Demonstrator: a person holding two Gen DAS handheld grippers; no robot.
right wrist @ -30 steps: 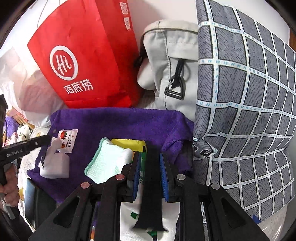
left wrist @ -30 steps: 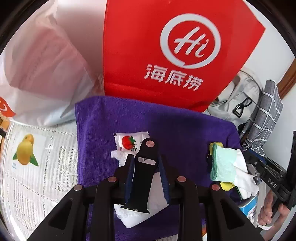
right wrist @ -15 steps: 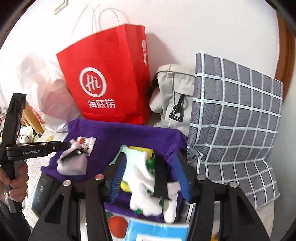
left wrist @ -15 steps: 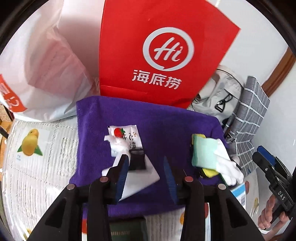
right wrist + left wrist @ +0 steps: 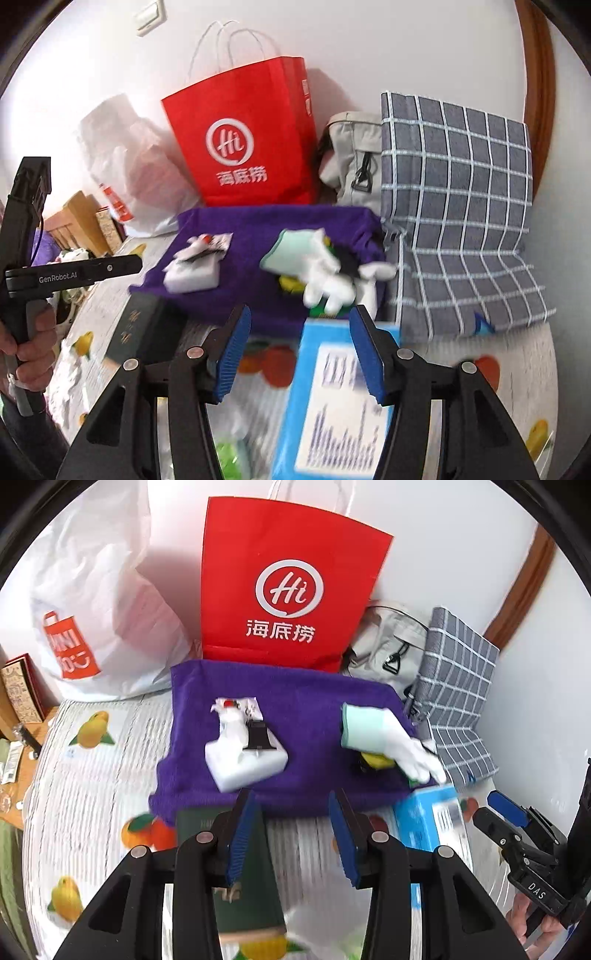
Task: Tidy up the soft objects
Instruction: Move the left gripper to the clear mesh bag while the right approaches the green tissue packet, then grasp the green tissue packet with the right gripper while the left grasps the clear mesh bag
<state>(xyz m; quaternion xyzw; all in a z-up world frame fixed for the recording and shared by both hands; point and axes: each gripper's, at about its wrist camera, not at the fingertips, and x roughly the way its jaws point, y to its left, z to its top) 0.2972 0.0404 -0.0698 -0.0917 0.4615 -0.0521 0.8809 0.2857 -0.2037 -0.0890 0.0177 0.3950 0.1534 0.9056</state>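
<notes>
Both grippers hang clear above the fruit-print cloth (image 5: 92, 775), nothing held in either. The left gripper (image 5: 295, 834) has its blue pads parted and its jaws are opening, with only the dark green booklet (image 5: 229, 849) showing beneath them. Beyond its fingertips, on the purple towel (image 5: 306, 709), lies the white foam block (image 5: 245, 760) with a black strap (image 5: 257, 734) resting on top and a small strawberry-print packet (image 5: 240, 706) just behind it.

Over on the right gripper (image 5: 301, 350), the jaws stand apart and empty, above a blue box (image 5: 340, 398). Just ahead of its tips, at the towel's near right edge, sits the white glove (image 5: 325, 273) with a mint-green cuff, lying over a black strap (image 5: 349, 260) and something yellow. The red paper bag (image 5: 251, 147) stands behind the towel, the grey checked cloth (image 5: 461, 206) to its right.
</notes>
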